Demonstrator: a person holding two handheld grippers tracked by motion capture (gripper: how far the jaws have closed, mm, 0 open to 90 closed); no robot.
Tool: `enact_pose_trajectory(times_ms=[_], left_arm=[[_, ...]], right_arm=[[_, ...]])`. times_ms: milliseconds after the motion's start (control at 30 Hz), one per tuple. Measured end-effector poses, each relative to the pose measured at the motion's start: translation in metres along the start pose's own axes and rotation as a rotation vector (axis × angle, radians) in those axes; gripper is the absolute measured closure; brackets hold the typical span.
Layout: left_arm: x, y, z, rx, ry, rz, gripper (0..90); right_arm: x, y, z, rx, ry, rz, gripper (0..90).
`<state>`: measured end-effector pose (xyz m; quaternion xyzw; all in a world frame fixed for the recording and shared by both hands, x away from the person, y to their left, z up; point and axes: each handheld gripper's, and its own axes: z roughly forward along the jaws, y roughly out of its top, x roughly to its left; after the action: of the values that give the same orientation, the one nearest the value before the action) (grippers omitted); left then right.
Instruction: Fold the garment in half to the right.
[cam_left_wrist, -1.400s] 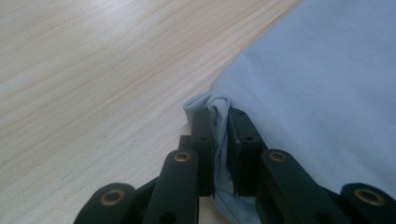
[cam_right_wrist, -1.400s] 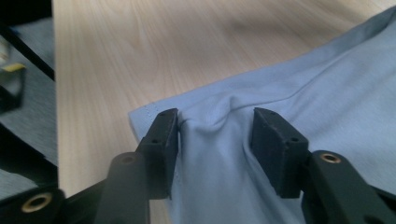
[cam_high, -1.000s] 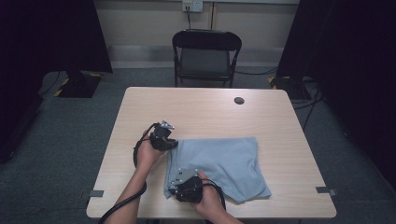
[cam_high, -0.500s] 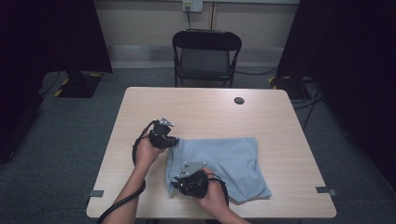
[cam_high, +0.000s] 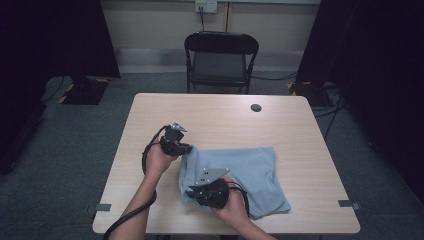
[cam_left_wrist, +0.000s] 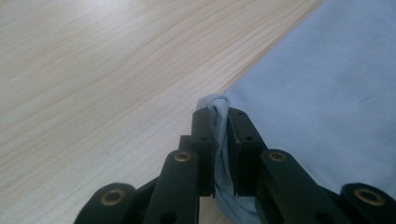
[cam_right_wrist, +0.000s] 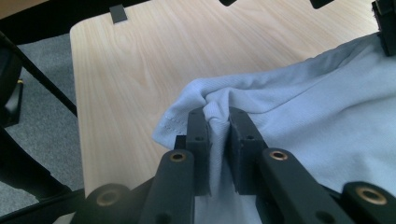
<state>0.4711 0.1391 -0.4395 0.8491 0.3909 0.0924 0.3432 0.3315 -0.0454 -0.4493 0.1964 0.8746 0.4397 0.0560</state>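
While the pale tabletop (cam_high: 150, 195) carries the light blue cloth (cam_high: 250, 170) on its near half, the left tool (cam_high: 179, 148) pinches the cloth's far-left corner and the right tool (cam_high: 196, 194) its near-left edge; lifting both evenly should keep the fold straight.

Left gripper (cam_high: 181, 148) jaws clamped, right gripper (cam_high: 196, 192) jaws clamped, forearms converging inward

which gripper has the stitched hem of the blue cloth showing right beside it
The right gripper. In its own view the light blue cloth shows a stitched hem just left of its jaws. The left gripper pinches a plain bunched edge, no stitching visible.
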Motion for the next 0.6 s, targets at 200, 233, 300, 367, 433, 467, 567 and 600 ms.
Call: enact_pose_trajectory(times_ms=[200,233,300,367,433,467,567,600], left_arm=[[0.001,0.005,-0.007,-0.012,-0.005,-0.009,82.5],[0.002,0.006,-0.008,-0.011,-0.005,-0.005,82.6],[0.001,0.008,-0.010,-0.011,-0.003,-0.008,82.7],[0.001,0.009,-0.013,-0.015,0.000,-0.009,82.8],[0.001,0.011,-0.015,-0.018,0.004,-0.008,82.9],[0.001,0.012,-0.016,-0.019,0.005,-0.008,82.9],[0.001,0.015,-0.020,-0.025,0.009,-0.004,82.9],[0.001,0.016,-0.021,-0.025,0.011,-0.006,82.9]], right_arm=[[0.000,0.004,-0.003,-0.016,0.010,0.007,80.7],[0.000,0.005,-0.003,-0.021,0.012,0.009,80.7],[-0.001,0.007,-0.004,-0.029,0.019,0.016,80.8],[-0.001,0.009,-0.006,-0.036,0.021,0.021,80.8],[-0.001,0.011,-0.007,-0.041,0.024,0.025,80.8],[-0.001,0.012,-0.008,-0.046,0.023,0.022,80.7],[-0.001,0.014,-0.009,-0.055,0.024,0.024,80.7],[-0.002,0.015,-0.010,-0.059,0.024,0.026,80.8]])
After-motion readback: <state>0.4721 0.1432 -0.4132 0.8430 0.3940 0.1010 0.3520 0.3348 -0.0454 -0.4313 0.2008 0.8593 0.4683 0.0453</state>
